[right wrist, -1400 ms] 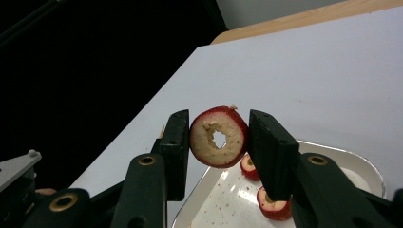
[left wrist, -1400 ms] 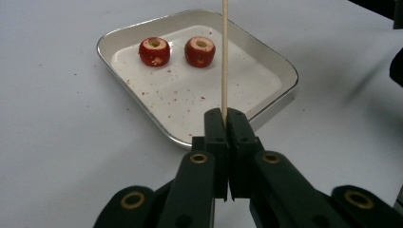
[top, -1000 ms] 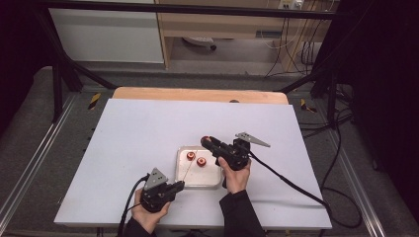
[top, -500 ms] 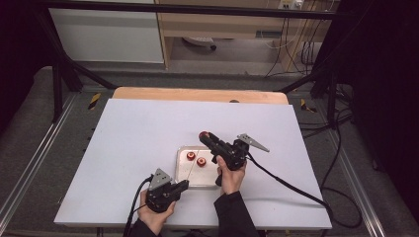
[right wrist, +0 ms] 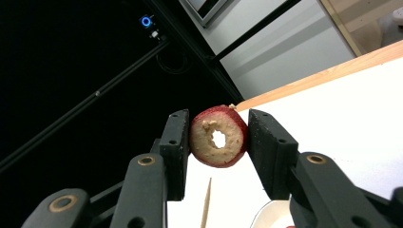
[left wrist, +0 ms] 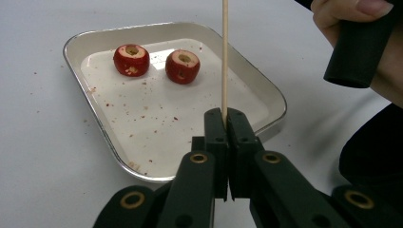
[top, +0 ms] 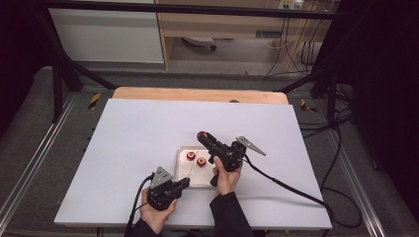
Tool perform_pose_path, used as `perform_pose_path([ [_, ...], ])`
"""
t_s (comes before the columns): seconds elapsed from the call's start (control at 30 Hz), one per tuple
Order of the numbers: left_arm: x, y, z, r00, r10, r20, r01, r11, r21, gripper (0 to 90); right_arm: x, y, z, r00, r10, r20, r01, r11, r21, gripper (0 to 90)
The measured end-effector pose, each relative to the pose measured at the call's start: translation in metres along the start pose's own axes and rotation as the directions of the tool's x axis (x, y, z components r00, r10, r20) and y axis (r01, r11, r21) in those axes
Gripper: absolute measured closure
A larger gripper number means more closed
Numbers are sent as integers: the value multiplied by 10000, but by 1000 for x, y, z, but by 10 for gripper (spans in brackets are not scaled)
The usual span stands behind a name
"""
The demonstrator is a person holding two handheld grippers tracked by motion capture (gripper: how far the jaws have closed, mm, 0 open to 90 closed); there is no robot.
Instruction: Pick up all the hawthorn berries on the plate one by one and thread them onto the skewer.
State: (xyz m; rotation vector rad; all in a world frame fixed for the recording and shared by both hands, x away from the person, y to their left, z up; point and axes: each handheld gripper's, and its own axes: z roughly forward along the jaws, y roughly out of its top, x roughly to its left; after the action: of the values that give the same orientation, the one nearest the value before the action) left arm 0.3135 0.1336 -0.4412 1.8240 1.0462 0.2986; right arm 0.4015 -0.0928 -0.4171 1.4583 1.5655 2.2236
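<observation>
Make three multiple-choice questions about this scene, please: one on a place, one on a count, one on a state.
1. Where are the two loose cored fruits lying?
A. in the metal tray
B. on the bare table
C. on the floor

2. How many red fruits are there in all?
A. two
B. three
C. five

3. What does the left gripper do with the wooden skewer?
A. it stands open beside it
B. it is shut on it, holding it upright
C. it lays it flat in the tray

Answers: 1 A, both sit inside the tray's rim. 2 B, two in the tray plus the cored fruit piece clamped in the right gripper. 3 B, the jaws press together on the skewer's lower end.
</observation>
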Motion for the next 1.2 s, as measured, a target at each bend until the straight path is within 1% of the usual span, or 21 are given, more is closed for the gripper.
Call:
perform_pose_path([
  [0.17, 1, 0, -1, 9999, -99, -43, 99, 9999, -79, 883, 0, -4, 1, 9999, 155, 19, -154, 9996, -216, 607],
  [0.23, 1, 0, 0, 9999, -107, -37, 107, 9999, -58, 883, 0, -5, 1, 9997, 258, -41, -259, 9993, -259, 607],
  [0.27, 2, 0, 0, 9999, -112, -40, 112, 9999, -61, 883, -1, -6, 2, 9998, 222, -5, -222, 9994, -274, 607],
  [0.43, 2, 1, 0, 9999, -156, -47, 155, 9999, -48, 883, -1, -9, 3, 9994, 342, -86, -344, 9990, -290, 607],
  [0.67, 1, 1, 1, 9998, -169, -65, 169, 9998, -41, 883, 1, -10, 3, 9995, 296, -119, -300, 9988, -381, 607],
  [0.9, 1, 1, 2, 9997, -222, -80, 221, 9997, -57, 883, 1, -11, 3, 9990, 418, -132, -423, 9985, -337, 608],
  [1.0, 0, 1, 2, 9991, -399, -140, 398, 9992, -106, 883, 0, -12, 4, 9991, 418, -118, -422, 9983, -400, 608],
  [1.1, -3, 2, 2, 9971, -750, -149, 748, 9970, -187, 883, 1, -13, 4, 9989, 456, -88, -460, 9977, -494, 608],
  [1.2, -7, 3, 2, 9962, -820, -295, 815, 9965, -177, 882, 0, -15, 4, 9987, 501, -51, -503, 9973, -535, 608],
])
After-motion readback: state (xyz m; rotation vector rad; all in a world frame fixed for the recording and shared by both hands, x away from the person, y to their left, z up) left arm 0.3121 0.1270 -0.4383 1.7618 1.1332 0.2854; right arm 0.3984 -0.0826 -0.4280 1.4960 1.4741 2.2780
